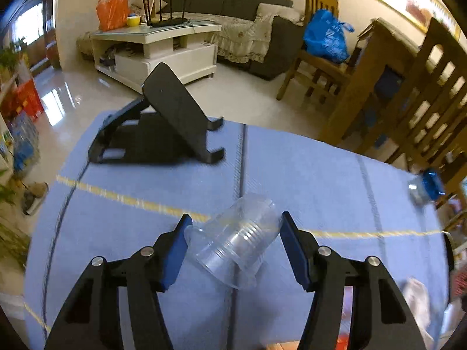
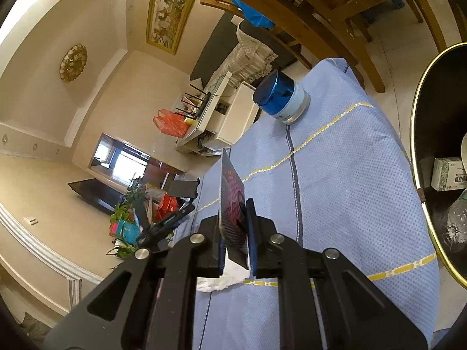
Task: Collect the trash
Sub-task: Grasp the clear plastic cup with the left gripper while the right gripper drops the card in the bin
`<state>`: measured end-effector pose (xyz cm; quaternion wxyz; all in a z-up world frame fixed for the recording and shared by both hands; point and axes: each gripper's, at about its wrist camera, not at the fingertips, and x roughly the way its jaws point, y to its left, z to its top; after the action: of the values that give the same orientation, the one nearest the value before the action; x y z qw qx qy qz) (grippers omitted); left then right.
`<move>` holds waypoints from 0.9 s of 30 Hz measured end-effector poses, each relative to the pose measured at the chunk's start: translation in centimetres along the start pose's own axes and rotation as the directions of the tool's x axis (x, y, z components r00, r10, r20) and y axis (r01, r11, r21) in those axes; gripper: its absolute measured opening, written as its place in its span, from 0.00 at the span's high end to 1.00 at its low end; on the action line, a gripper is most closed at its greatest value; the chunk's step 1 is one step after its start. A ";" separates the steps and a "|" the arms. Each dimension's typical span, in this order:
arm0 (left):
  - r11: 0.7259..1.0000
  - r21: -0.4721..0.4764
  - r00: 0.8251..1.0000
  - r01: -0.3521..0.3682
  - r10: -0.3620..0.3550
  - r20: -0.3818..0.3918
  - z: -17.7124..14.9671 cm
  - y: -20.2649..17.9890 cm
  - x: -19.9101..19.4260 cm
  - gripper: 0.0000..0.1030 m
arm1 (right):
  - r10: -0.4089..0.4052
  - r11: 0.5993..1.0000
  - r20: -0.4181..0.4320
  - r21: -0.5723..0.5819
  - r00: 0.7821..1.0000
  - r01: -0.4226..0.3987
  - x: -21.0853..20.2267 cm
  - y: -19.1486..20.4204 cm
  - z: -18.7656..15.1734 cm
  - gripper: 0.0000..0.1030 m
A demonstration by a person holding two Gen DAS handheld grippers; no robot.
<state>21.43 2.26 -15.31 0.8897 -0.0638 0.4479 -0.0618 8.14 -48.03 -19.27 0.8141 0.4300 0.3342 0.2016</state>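
A clear plastic cup (image 1: 233, 242) lies on its side on the blue tablecloth (image 1: 321, 180). My left gripper (image 1: 235, 218) straddles it, the left pad against the cup's rim and the right pad against its base. My right gripper (image 2: 235, 218) is shut on a thin dark wrapper with a red-pink pattern (image 2: 232, 204), held upright above the cloth. White crumpled tissue (image 2: 224, 277) shows just under its fingers. A black bin with a gold rim (image 2: 416, 157) stands at the right edge, with a small box (image 2: 446, 173) and a clear bottle (image 2: 455, 221) inside.
A black folding stand (image 1: 163, 125) sits at the table's far left. A blue-lidded jar (image 2: 281, 99) stands near the far edge. White tissue (image 1: 417, 300) lies at the near right. Wooden chairs (image 1: 408, 102) and a white low table (image 1: 154, 46) stand beyond.
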 end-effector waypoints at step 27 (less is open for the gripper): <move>0.764 0.479 0.895 0.433 -0.428 -0.126 -10.6 -37.3 -8.0 0.42 | -0.659 0.746 0.356 0.196 0.662 0.637 -14.4 -6.8 3.1 0.49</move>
<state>6.18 -33.72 -8.92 0.8355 0.0655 0.3943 -0.3771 0.60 -62.37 -18.36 0.8707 0.3369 0.2951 -0.2034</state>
